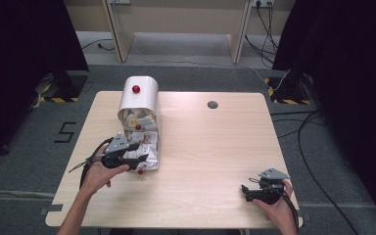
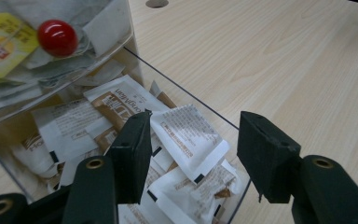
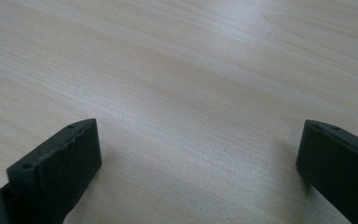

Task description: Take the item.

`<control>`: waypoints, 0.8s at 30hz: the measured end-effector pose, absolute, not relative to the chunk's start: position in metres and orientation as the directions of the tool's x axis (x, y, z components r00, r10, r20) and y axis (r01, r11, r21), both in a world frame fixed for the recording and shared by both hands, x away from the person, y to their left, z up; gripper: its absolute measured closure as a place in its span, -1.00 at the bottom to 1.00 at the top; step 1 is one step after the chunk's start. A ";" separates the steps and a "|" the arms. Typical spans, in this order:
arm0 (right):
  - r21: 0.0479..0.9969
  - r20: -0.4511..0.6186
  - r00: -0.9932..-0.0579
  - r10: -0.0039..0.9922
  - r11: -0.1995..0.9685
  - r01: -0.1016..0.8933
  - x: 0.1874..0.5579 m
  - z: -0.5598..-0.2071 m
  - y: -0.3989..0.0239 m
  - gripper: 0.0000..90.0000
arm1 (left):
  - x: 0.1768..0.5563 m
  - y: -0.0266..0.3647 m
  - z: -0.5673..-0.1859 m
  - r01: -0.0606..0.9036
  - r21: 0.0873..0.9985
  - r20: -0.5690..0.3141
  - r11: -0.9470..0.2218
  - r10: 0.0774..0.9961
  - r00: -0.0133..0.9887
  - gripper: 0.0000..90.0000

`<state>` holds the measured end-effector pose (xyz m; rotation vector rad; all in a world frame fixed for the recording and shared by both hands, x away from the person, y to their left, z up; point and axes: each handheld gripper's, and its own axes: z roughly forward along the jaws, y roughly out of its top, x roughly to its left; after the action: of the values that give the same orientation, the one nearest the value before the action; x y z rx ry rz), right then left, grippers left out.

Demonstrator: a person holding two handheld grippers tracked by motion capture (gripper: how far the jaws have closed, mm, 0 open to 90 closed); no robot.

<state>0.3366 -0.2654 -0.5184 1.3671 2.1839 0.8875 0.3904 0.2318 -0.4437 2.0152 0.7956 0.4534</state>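
Clear plastic, two-tier dispenser box (image 1: 138, 113) on the left half of the pale wood surface (image 1: 210, 147), its white rounded lid up with a red knob (image 1: 136, 89); the lower drawer (image 2: 186, 95) is pulled toward the near side and holds a loose heap of sachets. Left gripper (image 2: 193, 144) hangs over that open drawer, jaws partly spread, nothing pinched; one white sachet (image 2: 191, 137) with brown print lies between them, on top of the pile, not yet pressed from either side. Judgement: the sachet will be very light, thin, soft-filled, with a slick paper-foil skin; it should flex and may slide or drag a neighbour up. Best purchase looks like its raised free corner or a sealed edge, across the flat faces, jaws kept clear of the thin drawer wall just right of the pile. Right gripper (image 1: 254, 190) rests at the near right of the surface, well apart from the box, jaws spread wide over bare wood.
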 end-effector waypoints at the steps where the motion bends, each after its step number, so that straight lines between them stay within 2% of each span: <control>1: 0.703 -0.011 -0.433 0.901 0.315 0.638 0.337 -0.518 -0.265 -0.99 | 0.393 0.230 -0.444 0.361 0.843 0.011 -0.398 0.685 0.728 -0.01; 16: 0.703 -0.012 -0.434 0.901 0.317 0.637 0.337 -0.518 -0.266 -0.99 | 0.421 0.210 -0.449 0.395 0.815 -0.029 -0.424 0.652 0.758 0.16; 24: 0.703 -0.012 -0.434 0.901 0.317 0.637 0.337 -0.518 -0.266 -0.99 | 0.430 0.208 -0.455 0.443 0.772 -0.020 -0.456 0.679 0.734 0.17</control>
<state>0.3368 -0.2655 -0.5184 1.3647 2.1848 0.8876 0.4305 0.2083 -0.4548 2.1250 0.8442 0.3719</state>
